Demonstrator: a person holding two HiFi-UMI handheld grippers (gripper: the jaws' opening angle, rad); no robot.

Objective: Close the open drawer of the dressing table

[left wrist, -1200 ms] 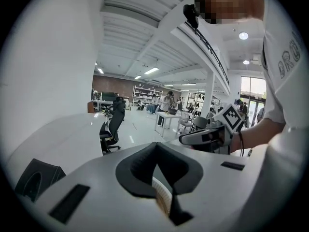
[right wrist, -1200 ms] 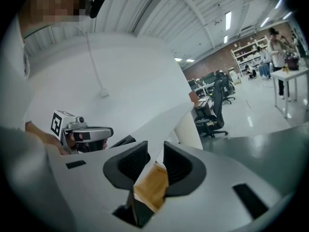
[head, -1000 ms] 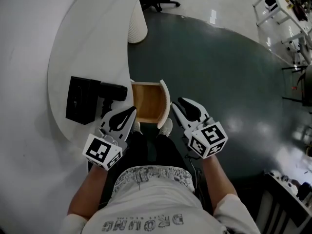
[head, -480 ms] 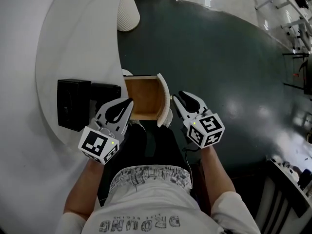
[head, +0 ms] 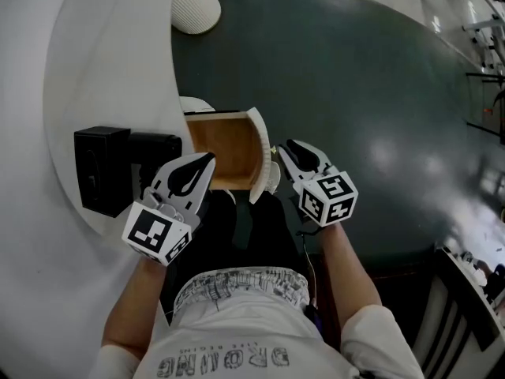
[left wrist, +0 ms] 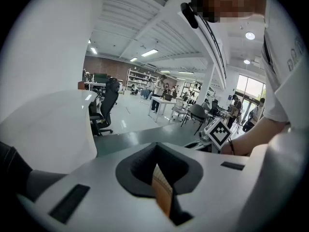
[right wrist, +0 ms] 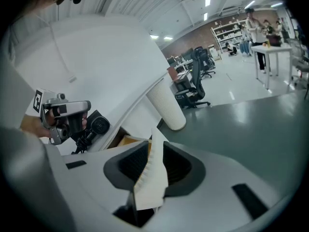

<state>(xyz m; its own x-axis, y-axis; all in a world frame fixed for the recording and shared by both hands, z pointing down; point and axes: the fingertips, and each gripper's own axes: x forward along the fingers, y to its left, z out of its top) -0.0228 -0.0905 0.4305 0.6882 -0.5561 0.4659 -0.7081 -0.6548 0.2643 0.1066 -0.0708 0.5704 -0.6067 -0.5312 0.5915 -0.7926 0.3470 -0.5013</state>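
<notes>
The drawer point(head: 225, 152) stands pulled out from the curved white counter point(head: 110, 69). Its wooden inside lies bare in your head view, and its curved white front point(head: 259, 155) is turned toward you. Your left tongs point(head: 207, 164) sit at the drawer's near left corner with the jaws apart. In the left gripper view a wooden edge of the drawer shows in the gap between them, and no pad presses on it. Your right tongs point(head: 284, 150) sit just beside the white front, on its right. Their jaws have just been closing a little but stand apart, and in the right gripper view the front's edge shows in the gap, gripped by neither pad. A black box point(head: 99, 168) rests on the counter left of the drawer. A white ribbed column point(head: 193, 2) stands on the dark floor point(head: 355, 93) beyond.
</notes>
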